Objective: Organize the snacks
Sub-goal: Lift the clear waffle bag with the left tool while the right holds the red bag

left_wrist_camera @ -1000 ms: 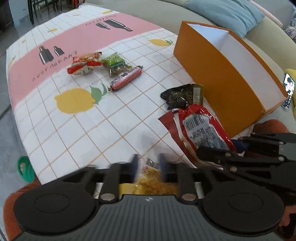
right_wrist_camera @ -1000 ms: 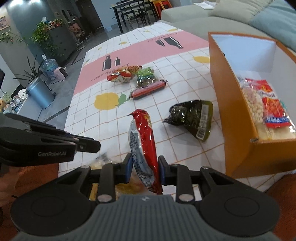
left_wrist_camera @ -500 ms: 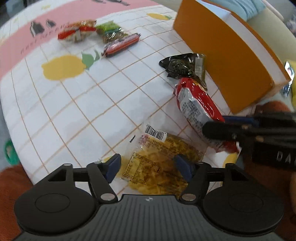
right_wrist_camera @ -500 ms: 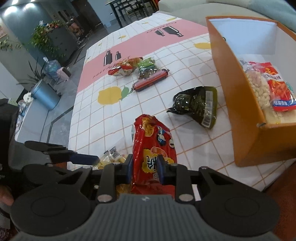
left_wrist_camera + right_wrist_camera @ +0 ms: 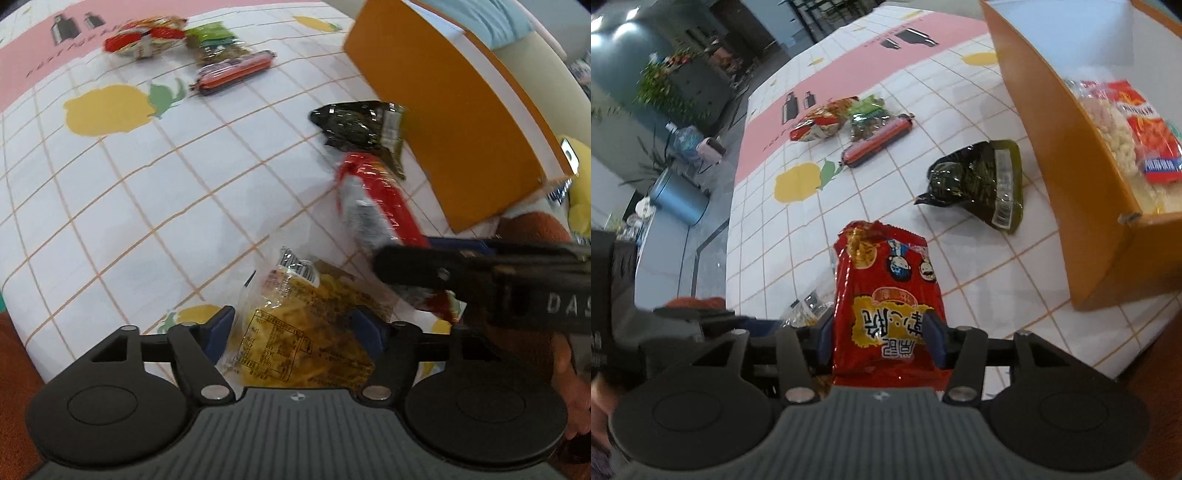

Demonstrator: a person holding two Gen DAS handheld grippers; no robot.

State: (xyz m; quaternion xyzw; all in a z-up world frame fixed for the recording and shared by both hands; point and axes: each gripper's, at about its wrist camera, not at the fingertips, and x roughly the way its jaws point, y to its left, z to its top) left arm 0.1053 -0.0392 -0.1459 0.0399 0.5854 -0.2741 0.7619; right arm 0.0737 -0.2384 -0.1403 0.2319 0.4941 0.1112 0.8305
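Observation:
My right gripper [image 5: 880,334] is shut on a red snack bag [image 5: 886,295] and holds it above the table's near edge; the bag also shows in the left wrist view [image 5: 376,203]. My left gripper [image 5: 295,326] is open, its fingers on either side of a clear bag of yellow snacks [image 5: 306,328] lying at the table edge. An orange box [image 5: 1067,155] stands at the right with a packet of white puffs [image 5: 1108,125] and a red packet [image 5: 1152,133] inside. The right gripper's arm [image 5: 480,273] crosses the left wrist view.
On the checked tablecloth [image 5: 147,206] lie a dark green packet [image 5: 979,181] beside the box, a sausage [image 5: 877,142], a green packet [image 5: 866,118] and a red-and-white packet [image 5: 820,118] further back. A sofa and a blue cushion [image 5: 491,18] are behind the box.
My left gripper opened and dropped to the yellow snack bag, which now lies between its fingers. My right gripper turned the red bag so its printed front faces the camera.

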